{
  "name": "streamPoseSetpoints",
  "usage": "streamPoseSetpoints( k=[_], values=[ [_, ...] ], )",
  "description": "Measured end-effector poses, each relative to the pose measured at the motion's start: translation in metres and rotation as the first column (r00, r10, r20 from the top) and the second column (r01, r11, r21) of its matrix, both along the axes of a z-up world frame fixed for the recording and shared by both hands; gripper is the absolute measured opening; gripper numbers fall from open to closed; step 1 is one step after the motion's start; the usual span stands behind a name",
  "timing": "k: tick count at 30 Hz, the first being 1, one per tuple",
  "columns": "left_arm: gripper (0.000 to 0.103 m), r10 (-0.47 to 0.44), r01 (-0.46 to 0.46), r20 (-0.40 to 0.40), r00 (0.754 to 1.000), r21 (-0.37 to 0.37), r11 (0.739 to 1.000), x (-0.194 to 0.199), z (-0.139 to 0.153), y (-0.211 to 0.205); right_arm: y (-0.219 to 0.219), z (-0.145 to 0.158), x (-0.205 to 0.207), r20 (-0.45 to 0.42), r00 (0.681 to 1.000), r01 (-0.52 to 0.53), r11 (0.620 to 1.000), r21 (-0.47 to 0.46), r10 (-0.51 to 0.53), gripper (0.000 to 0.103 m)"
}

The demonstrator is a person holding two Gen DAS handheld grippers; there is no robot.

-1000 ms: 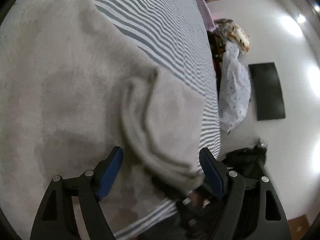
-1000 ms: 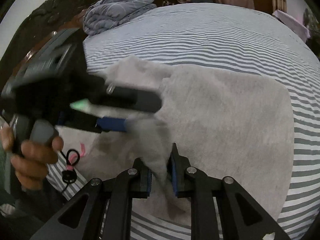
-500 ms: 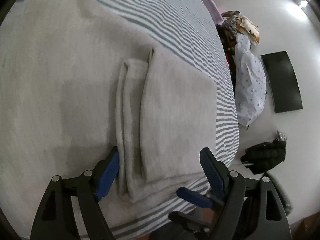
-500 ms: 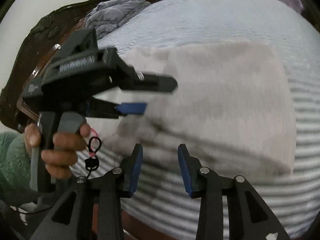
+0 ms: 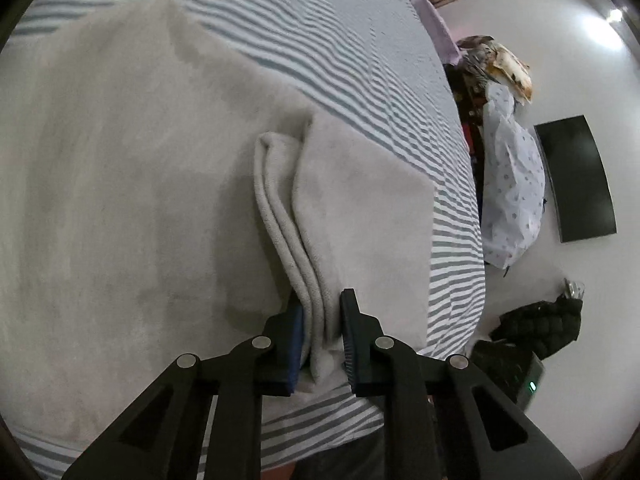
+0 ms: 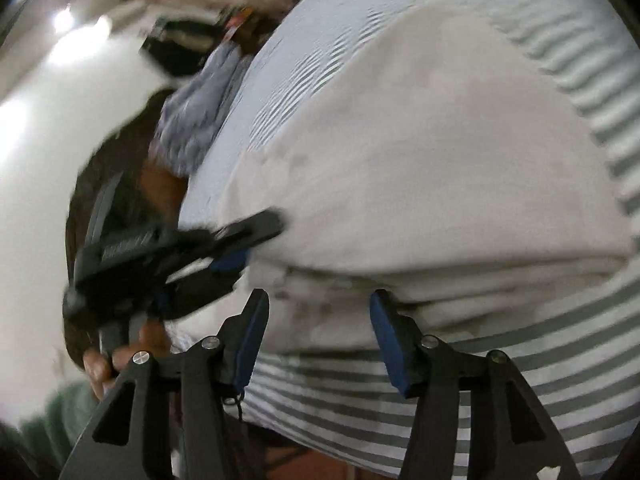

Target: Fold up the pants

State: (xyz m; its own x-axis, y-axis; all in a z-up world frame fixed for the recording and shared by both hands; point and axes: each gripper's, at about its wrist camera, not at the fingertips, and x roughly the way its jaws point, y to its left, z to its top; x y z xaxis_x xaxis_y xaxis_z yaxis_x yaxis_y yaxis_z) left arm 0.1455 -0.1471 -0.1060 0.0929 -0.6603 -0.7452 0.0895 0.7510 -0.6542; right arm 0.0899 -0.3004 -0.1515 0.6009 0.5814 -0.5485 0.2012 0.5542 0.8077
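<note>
The left gripper clamps the pants (layered edge at 6 o'clock) on the striped bed; the right gripper gapes empty. 1-sided lifting could spill the layers.

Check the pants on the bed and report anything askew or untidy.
The pants lie mostly flat on the striped bed. One thing stands out: layered edges bunch into a ridge where the left gripper pinches them. The right gripper is open, holding nothing.
</note>
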Motion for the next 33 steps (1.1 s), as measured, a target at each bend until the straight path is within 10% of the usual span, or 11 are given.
streamPoseSetpoints(
  k=[5,13,21,24,33],
  values=[
    [0.018,-0.006,0.006,0.025,1.000,-0.011,1.000,0.000,0.008,0.000,-0.038,-0.006,-0.019,-0.009,0.993,0.121,0.988,0.097,-0.121,0.050],
    [0.018,0.000,0.001,0.047,0.999,-0.023,1.000,0.003,0.020,0.002,-0.001,-0.007,-0.008,-0.016,0.999,0.040,0.989,0.140,-0.039,0.063],
    [0.018,0.002,-0.001,0.032,0.999,-0.024,1.000,0.004,0.012,0.013,-0.060,-0.029,-0.025,-0.079,0.944,0.330,0.905,0.268,-0.321,0.060],
    [0.017,0.010,-0.010,0.019,1.000,-0.013,1.000,0.005,0.009,0.012,-0.064,-0.034,-0.024,-0.121,0.945,0.325,0.917,0.232,-0.304,0.016],
    [0.014,0.027,-0.033,0.132,0.991,0.038,0.999,0.020,0.045,0.056,-0.015,-0.006,0.007,-0.044,0.987,0.160,0.982,0.102,-0.156,0.012]
  ],
)
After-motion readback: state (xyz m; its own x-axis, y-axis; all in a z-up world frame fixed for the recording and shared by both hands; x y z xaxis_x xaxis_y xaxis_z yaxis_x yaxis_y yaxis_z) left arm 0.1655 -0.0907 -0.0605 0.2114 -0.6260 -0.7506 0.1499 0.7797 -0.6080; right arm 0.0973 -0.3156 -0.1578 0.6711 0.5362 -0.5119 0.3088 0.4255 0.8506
